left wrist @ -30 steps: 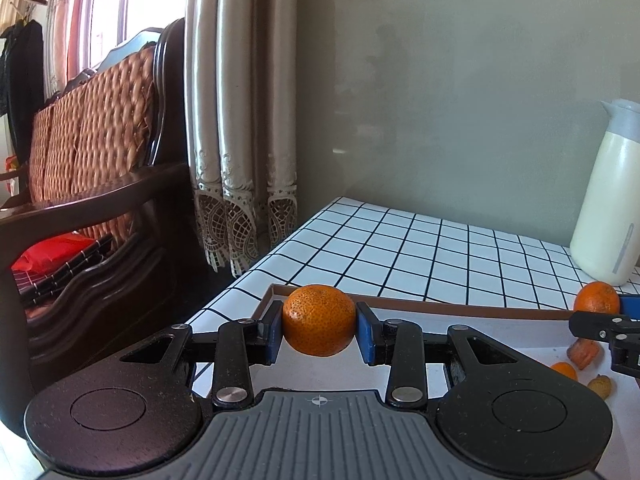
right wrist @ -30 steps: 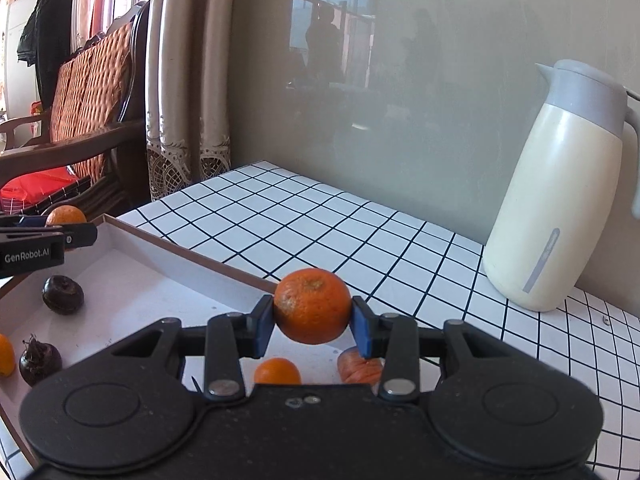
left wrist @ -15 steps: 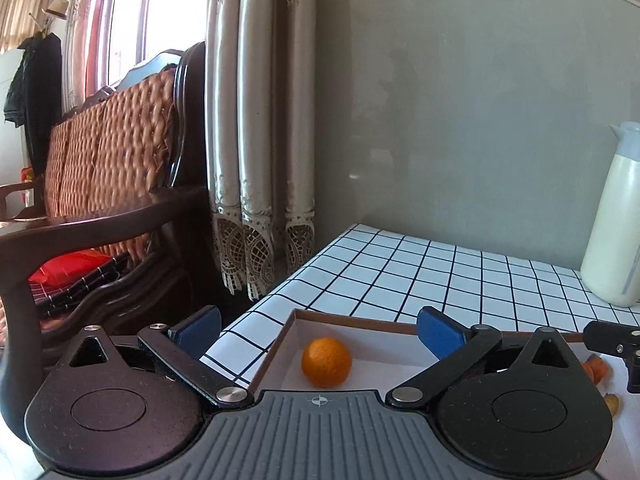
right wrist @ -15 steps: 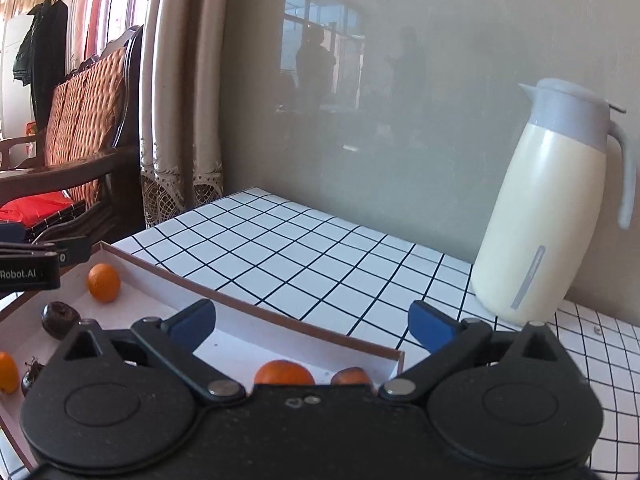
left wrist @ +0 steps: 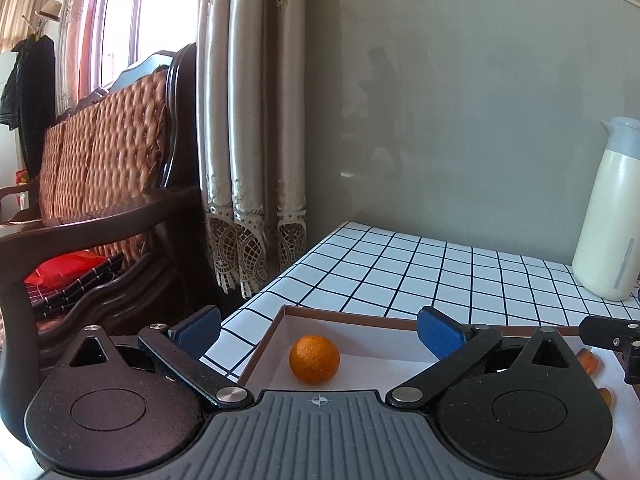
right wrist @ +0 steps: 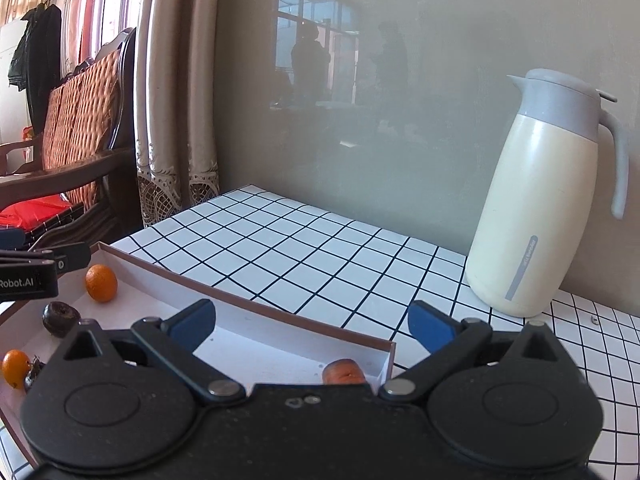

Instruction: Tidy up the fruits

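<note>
Orange at lower centre, resting free on tray floor near its left corner. Left tool spread wide, released, grasping nothing; right tool likewise, above tray's right end. Best lifted clear without nudging settled fruit. Checked surface beyond.

left wrist: low, near tray | right wrist: same tray, wall

Bright daylight from window at left, blown out; wall shows reflections; fisheye bends edges.
</note>
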